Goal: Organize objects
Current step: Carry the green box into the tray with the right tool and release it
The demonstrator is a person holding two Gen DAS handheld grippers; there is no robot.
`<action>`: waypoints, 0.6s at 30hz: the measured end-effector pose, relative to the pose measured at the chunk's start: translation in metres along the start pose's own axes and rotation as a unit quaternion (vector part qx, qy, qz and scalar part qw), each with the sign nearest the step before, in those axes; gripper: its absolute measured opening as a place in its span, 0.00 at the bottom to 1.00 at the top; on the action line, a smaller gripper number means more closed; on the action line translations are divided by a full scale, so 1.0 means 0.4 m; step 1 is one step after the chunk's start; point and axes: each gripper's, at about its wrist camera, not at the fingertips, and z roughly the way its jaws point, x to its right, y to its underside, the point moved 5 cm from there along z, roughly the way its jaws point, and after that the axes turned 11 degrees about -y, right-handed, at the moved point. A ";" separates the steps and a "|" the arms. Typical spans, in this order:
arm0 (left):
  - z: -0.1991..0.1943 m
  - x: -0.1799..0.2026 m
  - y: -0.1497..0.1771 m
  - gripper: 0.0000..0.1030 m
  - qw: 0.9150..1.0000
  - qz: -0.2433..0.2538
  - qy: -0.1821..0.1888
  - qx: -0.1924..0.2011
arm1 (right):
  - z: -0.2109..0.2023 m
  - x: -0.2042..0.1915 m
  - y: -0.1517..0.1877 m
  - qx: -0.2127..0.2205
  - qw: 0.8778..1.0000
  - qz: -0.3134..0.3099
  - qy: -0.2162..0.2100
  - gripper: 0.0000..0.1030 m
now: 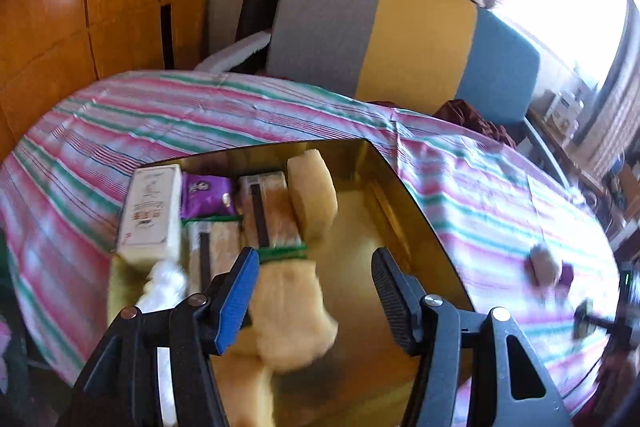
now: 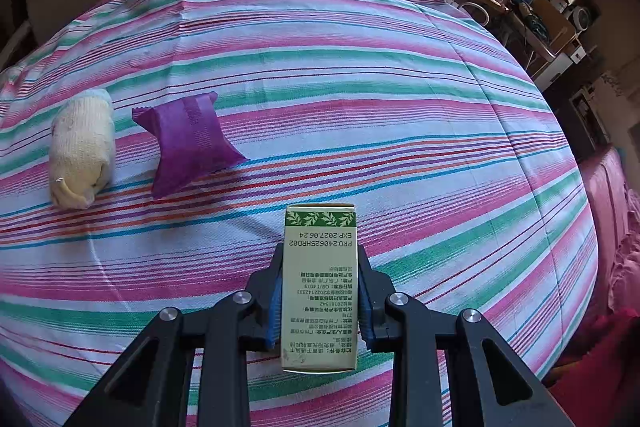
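A shallow gold tray point(image 1: 400, 187) sits on the striped cloth. It holds a white box point(image 1: 150, 215), a purple packet point(image 1: 206, 197), two pale wooden-looking boxes point(image 1: 272, 215) with green bands, and a cream cloth roll point(image 1: 312, 195). My left gripper point(image 1: 314, 259) hovers open over the tray. A second cream roll point(image 1: 292, 319) lies below and between its fingers, well apart from the right pad. My right gripper point(image 2: 320, 255) is shut on a small green-and-cream box point(image 2: 320, 287) held above the cloth. Farther left on the cloth lie another cream roll point(image 2: 82, 147) and another purple packet point(image 2: 190, 143).
The striped cloth point(image 2: 360, 87) covers the whole rounded table. A grey, yellow and blue chair back point(image 1: 400, 27) stands behind it, with a wooden cabinet point(image 1: 80, 7) at far left. Cluttered shelves point(image 2: 540, 7) and pink upholstery point(image 2: 600, 227) line the right side.
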 end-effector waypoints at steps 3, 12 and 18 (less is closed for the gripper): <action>-0.053 0.003 0.027 0.58 1.000 0.019 -0.007 0.022 | -0.002 0.002 0.000 0.002 1.000 0.003 0.000 0.29; -0.131 -0.004 0.073 0.58 0.997 0.041 -0.019 0.055 | -0.041 0.018 -0.010 0.038 0.999 0.032 -0.014 0.29; -0.130 -0.024 0.104 0.58 0.998 0.041 -0.024 0.048 | -0.087 0.003 -0.026 0.082 0.995 0.038 -0.045 0.29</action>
